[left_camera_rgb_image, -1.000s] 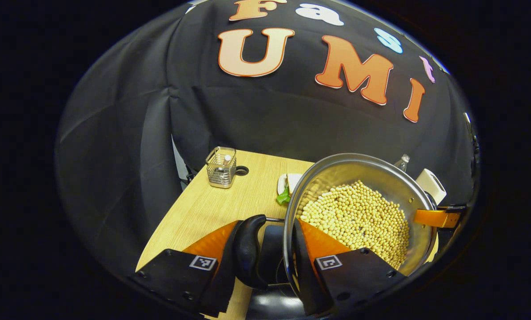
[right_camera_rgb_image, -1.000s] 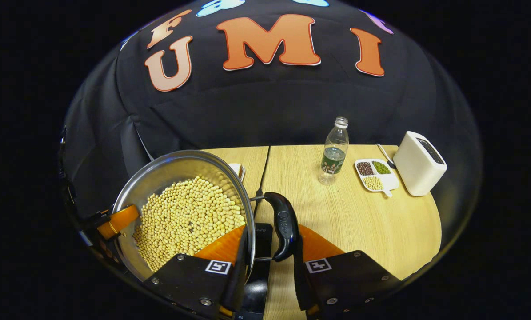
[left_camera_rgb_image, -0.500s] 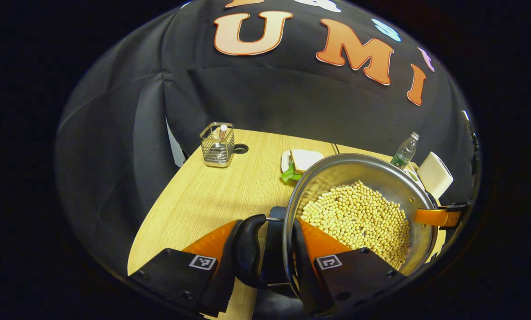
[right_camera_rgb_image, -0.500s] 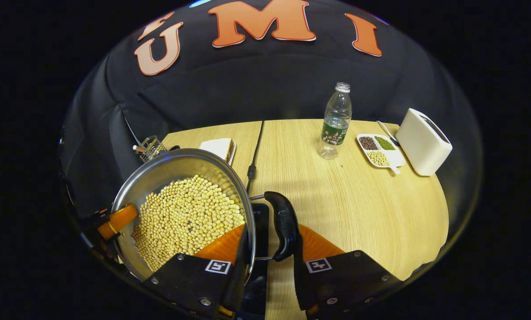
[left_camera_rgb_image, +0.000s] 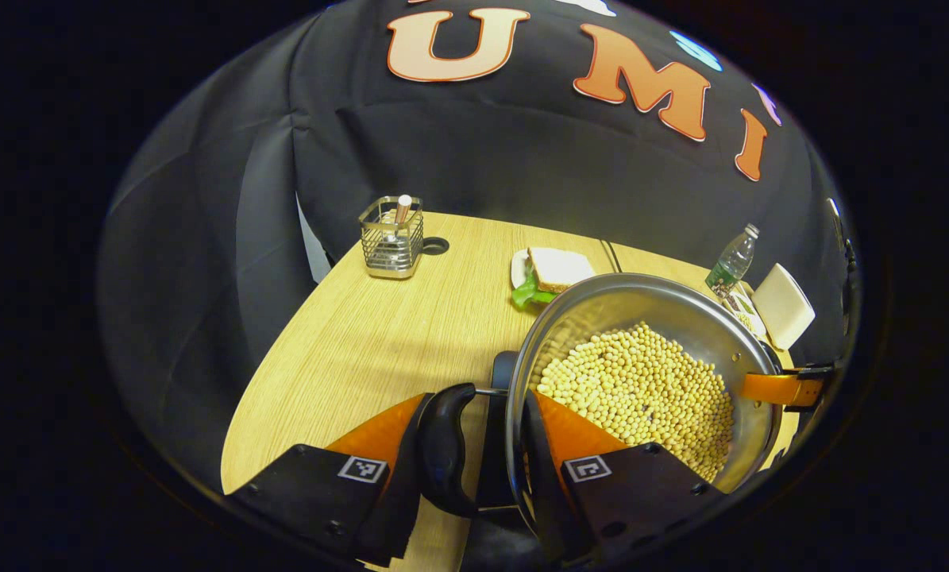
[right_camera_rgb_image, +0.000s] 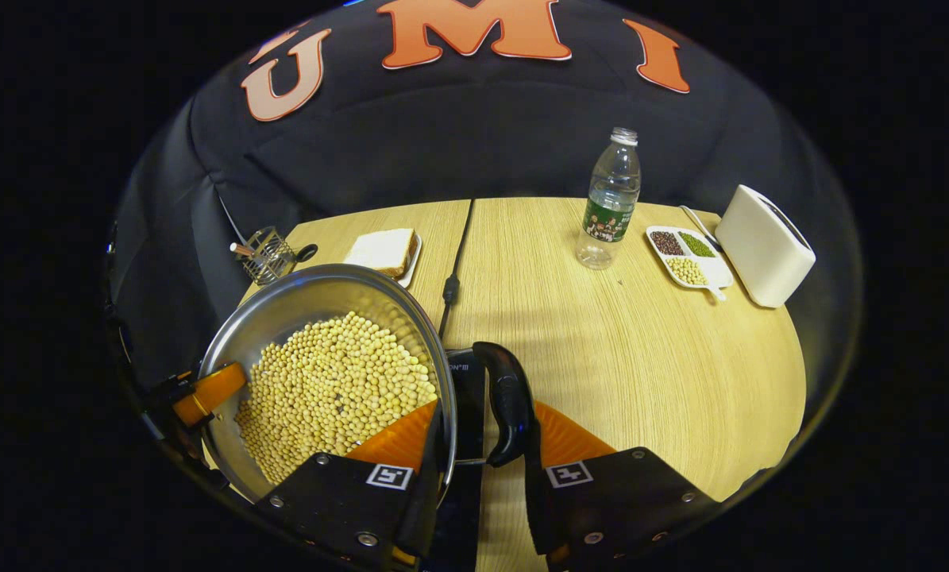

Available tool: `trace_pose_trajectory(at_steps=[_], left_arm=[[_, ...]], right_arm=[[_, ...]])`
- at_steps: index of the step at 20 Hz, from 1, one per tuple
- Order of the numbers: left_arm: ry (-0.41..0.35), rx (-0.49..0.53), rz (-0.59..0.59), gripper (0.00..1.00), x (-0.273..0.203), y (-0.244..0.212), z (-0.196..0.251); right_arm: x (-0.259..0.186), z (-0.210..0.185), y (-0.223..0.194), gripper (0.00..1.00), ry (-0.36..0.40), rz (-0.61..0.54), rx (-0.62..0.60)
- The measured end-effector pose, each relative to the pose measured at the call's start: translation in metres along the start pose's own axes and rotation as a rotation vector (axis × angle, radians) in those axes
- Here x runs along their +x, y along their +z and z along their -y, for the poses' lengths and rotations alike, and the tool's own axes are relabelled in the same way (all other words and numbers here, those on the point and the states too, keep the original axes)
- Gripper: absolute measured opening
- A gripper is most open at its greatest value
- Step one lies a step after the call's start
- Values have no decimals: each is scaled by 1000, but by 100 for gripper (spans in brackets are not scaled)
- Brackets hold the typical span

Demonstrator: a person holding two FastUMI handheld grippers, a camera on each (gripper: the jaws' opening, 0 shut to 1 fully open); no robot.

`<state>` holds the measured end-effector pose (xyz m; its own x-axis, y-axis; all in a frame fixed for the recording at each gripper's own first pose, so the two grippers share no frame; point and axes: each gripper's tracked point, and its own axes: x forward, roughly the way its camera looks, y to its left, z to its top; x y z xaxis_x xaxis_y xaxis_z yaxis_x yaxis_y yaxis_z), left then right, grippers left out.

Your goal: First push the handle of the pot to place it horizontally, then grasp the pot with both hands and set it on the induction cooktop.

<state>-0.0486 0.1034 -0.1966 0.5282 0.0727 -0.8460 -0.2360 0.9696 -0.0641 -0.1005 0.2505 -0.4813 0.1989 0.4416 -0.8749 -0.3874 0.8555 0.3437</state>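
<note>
In the left gripper view, the left tool point(left_camera_rgb_image: 482, 453) sits at the bottom centre of the frame, its orange-and-black fingers pinching the black side handle point(left_camera_rgb_image: 442, 445) of the round stainless-steel pot filled with pale yellow beans point(left_camera_rgb_image: 641, 389); one finger lies outside the handle, the other inside the pot rim. The pot fills the lower right of the frame, above the black glass induction cooktop point(left_camera_rgb_image: 494, 445), whose dark edge shows between the fingers; whether the pot touches it cannot be told. The other tool's orange finger point(left_camera_rgb_image: 776, 388) hooks the far rim at right.

In the right gripper view, the right tool point(right_camera_rgb_image: 482, 465) at bottom centre likewise clamps the pot's opposite black handle point(right_camera_rgb_image: 506, 409), with the pot point(right_camera_rgb_image: 323, 381) at lower left. Both tools point forward and slightly downward over the light wooden bench point(right_camera_rgb_image: 641, 365).
</note>
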Motion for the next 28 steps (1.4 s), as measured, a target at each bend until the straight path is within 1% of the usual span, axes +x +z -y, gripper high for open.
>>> trace_pose_trajectory(at_steps=[1, 2, 4, 5, 6, 7, 8, 9, 10, 11, 12, 13, 16, 17, 19, 21, 23, 24, 27, 28], left_arm=[[-2, -3, 11, 66, -2, 7, -1], [-1, 1, 10, 68, -1, 1, -1], [-6, 9, 17, 66, -3, 2, 0], [-8, 22, 22, 67, -6, 2, 1], [-2, 35, 23, 69, -4, 0, 1], [10, 53, 20, 71, -5, -2, 3], [22, 79, -2, 72, -4, -9, 6], [33, 100, -7, 76, -7, -13, 9], [46, 117, -1, 82, -9, -14, 11], [57, 123, 12, 84, -14, -13, 9], [66, 123, 31, 82, -24, -6, 8], [81, 133, 58, 84, -33, 3, 5], [119, 171, 147, 88, -57, 32, 4], [135, 178, 174, 87, -65, 43, 4], [162, 180, 238, 92, -85, 71, 9], [182, 155, 297, 93, -108, 99, 20], [163, 115, 377, 93, -131, 137, 43], [151, 96, 425, 93, -146, 155, 56], [113, 63, 575, 92, -192, 211, 99], [90, 47, 628, 89, -207, 228, 114]], right_arm=[[1, 1, 6, 47, 4, 11, 0], [1, 1, 1, 47, 7, 8, 1], [6, 1, -4, 47, 19, 5, 4], [7, 1, -5, 48, 28, 0, 8], [5, 2, -3, 47, 37, 9, 8], [3, 0, 0, 56, 51, 22, 10], [0, 1, 8, 59, 67, 56, 6], [-8, 1, 21, 65, 91, 98, 2], [-11, 3, 27, 68, 109, 131, -4], [-20, 10, 35, 73, 120, 156, -11], [-30, 18, 41, 75, 128, 190, -19], [-40, 31, 49, 79, 127, 227, -28], [-80, 89, 76, 82, 96, 331, -44], [-95, 112, 86, 84, 75, 369, -39], [-134, 165, 110, 85, 26, 461, -21], [-183, 222, 137, 86, -47, 551, -21], [-237, 273, 154, 85, -119, 640, -12], [-262, 292, 164, 85, -146, 687, -9], [-335, 335, 180, 86, -192, 802, -8], [-356, 344, 187, 87, -204, 826, -11]])
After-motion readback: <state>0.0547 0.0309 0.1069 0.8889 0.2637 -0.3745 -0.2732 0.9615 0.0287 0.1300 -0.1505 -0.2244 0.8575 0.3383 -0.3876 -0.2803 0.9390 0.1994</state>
